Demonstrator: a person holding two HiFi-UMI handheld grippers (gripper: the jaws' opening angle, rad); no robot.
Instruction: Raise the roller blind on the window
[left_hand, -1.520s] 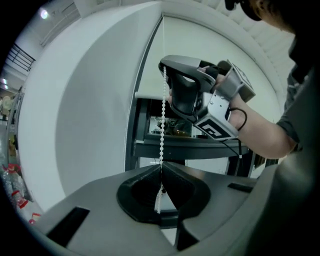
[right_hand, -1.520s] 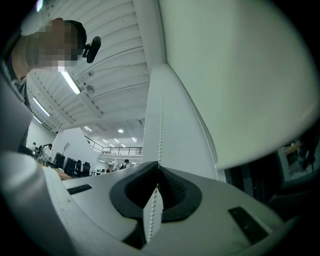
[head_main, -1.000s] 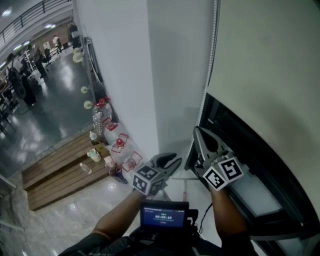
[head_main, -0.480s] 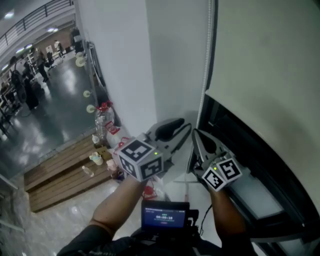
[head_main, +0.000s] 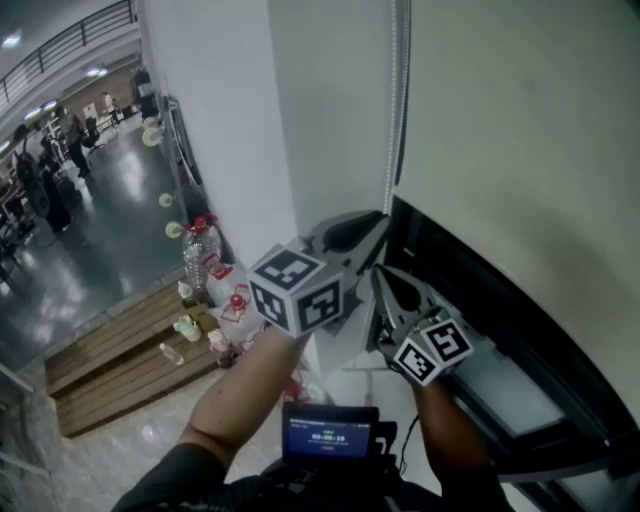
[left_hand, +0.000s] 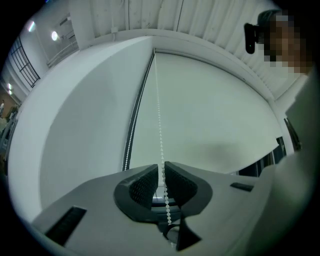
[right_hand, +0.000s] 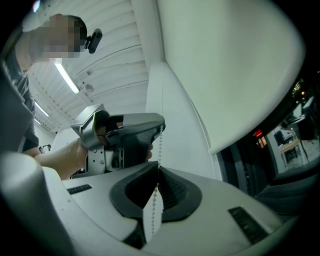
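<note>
White bead chain (left_hand: 159, 115) is what is being worked here. It hangs beside the roller blind (head_main: 520, 130) and threads through both grippers. The right gripper (right_hand: 156, 176) is pressed together on the chain and pins it. Just above it sits the left gripper (left_hand: 161, 172), whose jaws have just been closing. The chain runs between its pads, but a sliver of gap still shows on each side, so I would not call that a grip yet.

To my eye this is a hand-over-hand pull caught at the re-grip: the lower gripper anchors while the upper one takes a fresh hold. The next move calls for the left pads to bite fully on the beads. Only then should the right gripper let go, after which the left draws down along the chain's line so the beads do not slip out sideways.

The left gripper view looks straight up the chain to the top of the blind and shows that narrow gap. The right gripper view instead shows the left gripper from below, its tip against the chain. Only the head view shows the blind's lower edge, beyond both grippers, with dark window (head_main: 470, 300) exposed beneath it and much of the blind left to raise.
</note>
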